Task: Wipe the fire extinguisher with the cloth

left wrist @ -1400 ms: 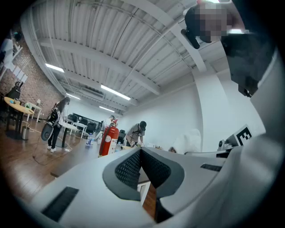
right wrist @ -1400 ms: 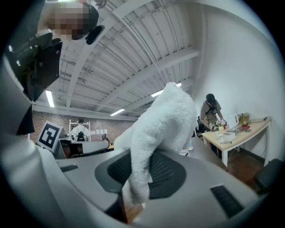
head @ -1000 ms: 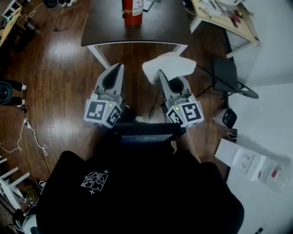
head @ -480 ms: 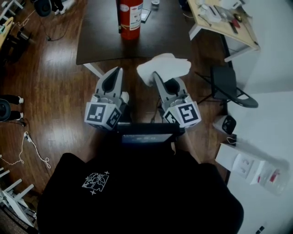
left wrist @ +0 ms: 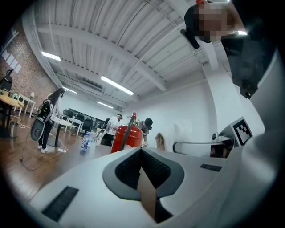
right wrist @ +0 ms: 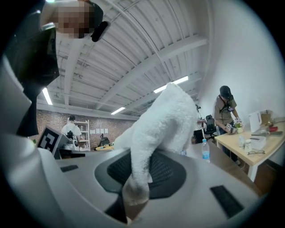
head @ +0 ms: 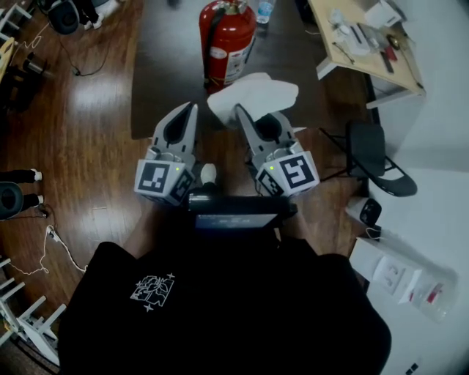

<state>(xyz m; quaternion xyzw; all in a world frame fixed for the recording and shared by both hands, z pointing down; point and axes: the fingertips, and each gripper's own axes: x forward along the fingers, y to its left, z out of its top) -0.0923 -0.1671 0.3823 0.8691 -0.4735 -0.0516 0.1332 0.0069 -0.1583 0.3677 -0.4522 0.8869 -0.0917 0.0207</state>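
Note:
A red fire extinguisher (head: 228, 42) stands upright on a dark table (head: 157, 80) ahead of me; its top also shows in the left gripper view as the extinguisher (left wrist: 126, 138). My right gripper (head: 242, 111) is shut on a white fluffy cloth (head: 252, 97), which bulges above the jaws close to the extinguisher's base. In the right gripper view the cloth (right wrist: 162, 127) fills the middle, pinched between the jaws. My left gripper (head: 192, 107) is shut with nothing in it, left of the cloth and short of the table edge.
A water bottle (head: 264, 10) stands behind the extinguisher. A light desk (head: 364, 45) with small items sits at the upper right, a black folding chair (head: 374, 157) to the right. Cables lie on the wooden floor at left. People stand in the room's background (left wrist: 50, 116).
The view has advanced toward the table: the extinguisher now sits lower and nearer. Both grippers came closer to it, the cloth still held by the right one.

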